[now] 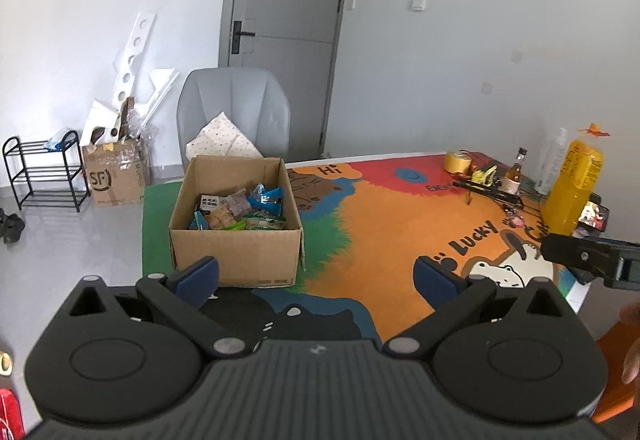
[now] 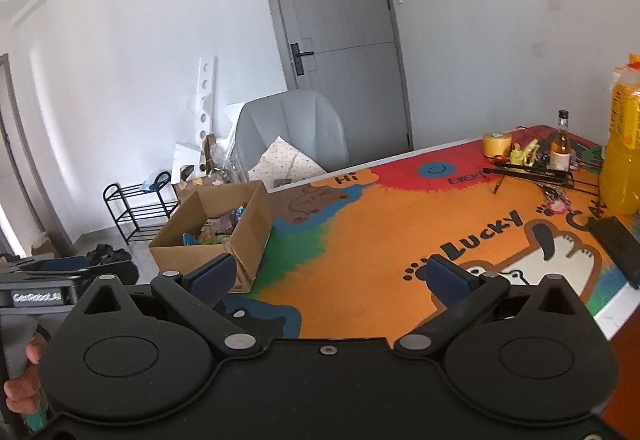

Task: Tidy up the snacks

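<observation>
Nearest the lens in the left wrist view is the left tool (image 1: 316, 272), its blue-padded fingers spread wide with nothing between them, hanging over the near edge of the table (image 1: 384, 224) and its bright cartoon mat. Straight ahead and a little to the left of that gap sits the cardboard box (image 1: 236, 252), open at the top, with the snacks (image 1: 240, 214) already lying inside as a loose heap of packets; no packet shows out on the mat. The box's long sides run roughly across the view, so its near wall faces the left tool squarely.

From the right wrist view, the right tool (image 2: 330, 278) is likewise wide and empty. For it the cardboard box (image 2: 224, 236) lies off to the left and farther away, seen corner-on, with the left tool's body (image 2: 44, 280) and a hand (image 2: 24, 372) on its grip at the left edge between. I judge the left tool the nearer one, better placed to reach down into the box.

Between the tools and the box the mat is bare, so nothing blocks a straight reach; the near wall of the box is the one thing to clear. Clutter stands well apart at the far right: a tall orange drink bottle (image 2: 622, 144), a small glass bottle (image 2: 561, 144), a yellow tape roll (image 2: 496, 144) and a flat black item (image 2: 618, 244) at the table edge. A grey chair (image 1: 234, 112) stands behind the box
</observation>
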The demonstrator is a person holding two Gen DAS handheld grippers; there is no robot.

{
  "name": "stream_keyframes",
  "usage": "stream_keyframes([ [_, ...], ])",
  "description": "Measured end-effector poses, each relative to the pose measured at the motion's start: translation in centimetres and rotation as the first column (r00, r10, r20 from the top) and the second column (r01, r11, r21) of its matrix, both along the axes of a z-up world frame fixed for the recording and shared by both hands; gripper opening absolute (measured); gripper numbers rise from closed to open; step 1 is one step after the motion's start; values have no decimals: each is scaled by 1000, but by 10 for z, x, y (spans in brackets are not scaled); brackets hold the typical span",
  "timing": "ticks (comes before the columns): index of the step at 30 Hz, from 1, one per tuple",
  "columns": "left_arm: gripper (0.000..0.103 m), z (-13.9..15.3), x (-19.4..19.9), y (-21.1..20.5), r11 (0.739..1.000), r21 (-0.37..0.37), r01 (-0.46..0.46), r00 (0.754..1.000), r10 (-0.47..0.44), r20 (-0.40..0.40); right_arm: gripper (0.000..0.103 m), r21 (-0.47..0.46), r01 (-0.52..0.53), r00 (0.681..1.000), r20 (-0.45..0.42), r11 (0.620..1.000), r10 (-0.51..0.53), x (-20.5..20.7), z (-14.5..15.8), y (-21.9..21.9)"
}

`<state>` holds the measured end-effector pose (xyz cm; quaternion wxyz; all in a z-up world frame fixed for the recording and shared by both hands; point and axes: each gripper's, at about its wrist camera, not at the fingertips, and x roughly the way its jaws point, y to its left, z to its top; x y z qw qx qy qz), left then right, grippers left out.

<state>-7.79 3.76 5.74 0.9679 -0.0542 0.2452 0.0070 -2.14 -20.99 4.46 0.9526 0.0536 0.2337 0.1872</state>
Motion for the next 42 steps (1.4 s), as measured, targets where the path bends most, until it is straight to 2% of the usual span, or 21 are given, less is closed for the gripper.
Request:
stream_keyframes([
  [3, 103, 2, -9, -1, 999, 34, 20, 1000, -20, 9, 103, -12, 1, 1000, 1, 1000, -1, -7, 0, 2],
  [16, 103, 3, -14, -9, 997, 61, 42, 999, -42, -8, 103, -15, 12, 1000, 4, 1000, -12, -21, 5, -7],
  [30, 103, 1, -14, -3, 998, 23, 51, 998, -51, -24, 103, -45, -7, 1000, -9, 999, 7, -21, 3, -1],
  [42, 103, 1, -14, -6, 998, 21, 60, 998, -59, -30, 103, -40, 6, 1000, -11, 999, -6, -21, 3, -5],
])
